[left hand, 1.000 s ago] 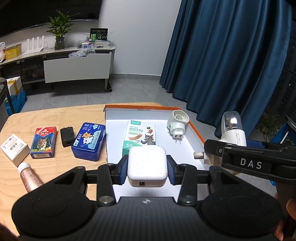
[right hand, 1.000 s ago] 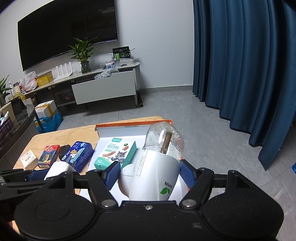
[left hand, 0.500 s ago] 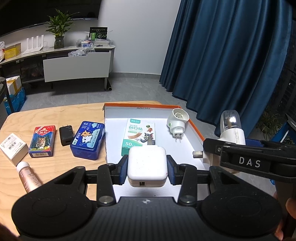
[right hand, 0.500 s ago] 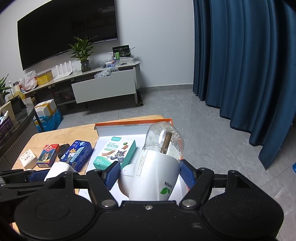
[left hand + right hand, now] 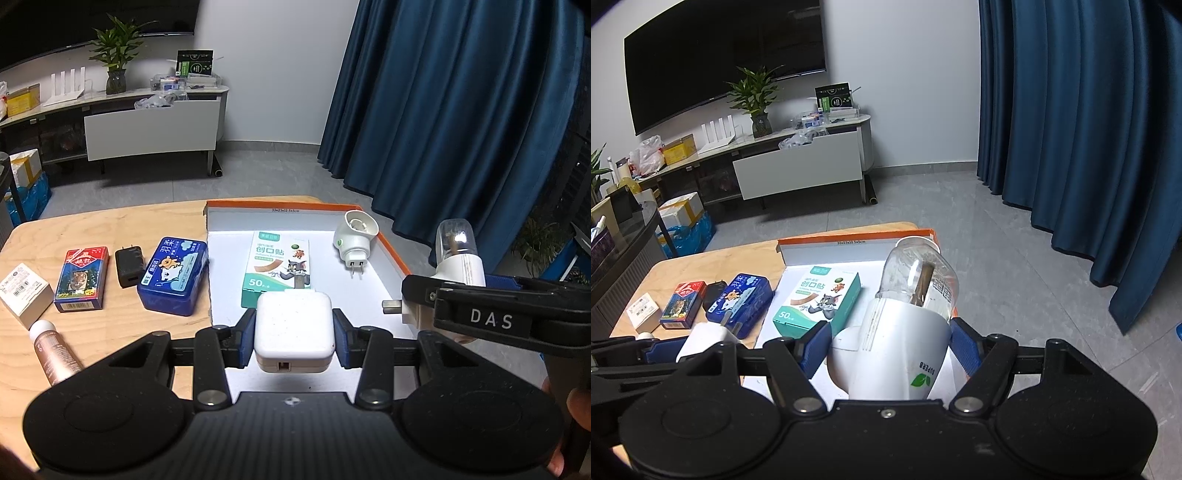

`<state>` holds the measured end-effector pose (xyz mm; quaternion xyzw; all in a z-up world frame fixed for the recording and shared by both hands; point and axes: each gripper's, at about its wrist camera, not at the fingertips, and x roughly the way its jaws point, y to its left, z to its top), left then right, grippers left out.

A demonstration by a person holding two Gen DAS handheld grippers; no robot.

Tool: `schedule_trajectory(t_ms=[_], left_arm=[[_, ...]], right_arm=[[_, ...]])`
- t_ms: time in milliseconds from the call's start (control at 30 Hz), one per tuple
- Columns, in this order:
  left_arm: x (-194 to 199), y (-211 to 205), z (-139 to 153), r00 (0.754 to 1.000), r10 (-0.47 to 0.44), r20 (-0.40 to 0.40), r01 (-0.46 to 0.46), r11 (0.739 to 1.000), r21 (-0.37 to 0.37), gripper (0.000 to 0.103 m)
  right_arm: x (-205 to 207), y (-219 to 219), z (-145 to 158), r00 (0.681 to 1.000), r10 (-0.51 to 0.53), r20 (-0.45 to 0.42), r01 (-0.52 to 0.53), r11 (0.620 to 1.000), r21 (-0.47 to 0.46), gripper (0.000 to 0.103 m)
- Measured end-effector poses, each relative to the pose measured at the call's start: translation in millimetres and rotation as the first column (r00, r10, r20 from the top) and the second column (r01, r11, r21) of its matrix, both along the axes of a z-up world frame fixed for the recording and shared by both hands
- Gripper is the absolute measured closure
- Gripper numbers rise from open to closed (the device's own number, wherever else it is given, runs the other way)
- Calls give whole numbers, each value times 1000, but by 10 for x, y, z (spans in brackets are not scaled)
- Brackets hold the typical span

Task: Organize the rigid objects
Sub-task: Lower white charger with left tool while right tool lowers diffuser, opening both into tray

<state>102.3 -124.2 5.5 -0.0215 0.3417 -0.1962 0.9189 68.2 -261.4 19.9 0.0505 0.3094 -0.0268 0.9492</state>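
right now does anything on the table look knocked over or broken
Nothing stands out. The green bandage box and white plug-in heater lie inside the orange-edged tray; the blue tin and red card pack rest flat, undamaged.

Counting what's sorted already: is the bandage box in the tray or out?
In: the bandage box lies flat on the tray's white floor.

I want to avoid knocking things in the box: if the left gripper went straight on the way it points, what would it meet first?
Probably the green bandage box lying in the white box: it sits just beyond the white charger clamped in the left gripper. The charger would touch first; depth is unclear.
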Motion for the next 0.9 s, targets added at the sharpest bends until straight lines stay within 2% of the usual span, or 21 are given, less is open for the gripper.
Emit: schedule_trajectory(t_ms=[500, 533, 600, 733, 833, 867, 900], left_arm=[[103, -206, -81, 998, -48, -28, 48, 999, 17, 61], [123, -230, -94, 998, -52, -31, 53, 998, 19, 61], [150, -278, -111, 998, -61, -33, 62, 998, 23, 61], [203, -377, -153, 996, -78, -40, 80, 996, 28, 61], [246, -426, -192, 995, -85, -52, 86, 996, 23, 61], [259, -441, -205, 995, -88, -55, 89, 996, 24, 61], [282, -458, -216, 994, -90, -60, 92, 996, 22, 61]], right_arm=[[460, -135, -134, 996, 32, -86, -35, 999, -27, 19], [499, -147, -140, 995, 32, -90, -34, 999, -29, 21], [570, -186, -139, 995, 29, -94, -32, 999, -34, 39], [706, -222, -140, 994, 34, -102, -39, 998, -50, 41], [724, -282, -101, 997, 42, -72, -44, 999, -23, 41], [710, -300, -68, 998, 42, -51, -43, 999, -13, 36], [701, -317, -29, 999, 39, -29, -40, 999, -8, 27]])
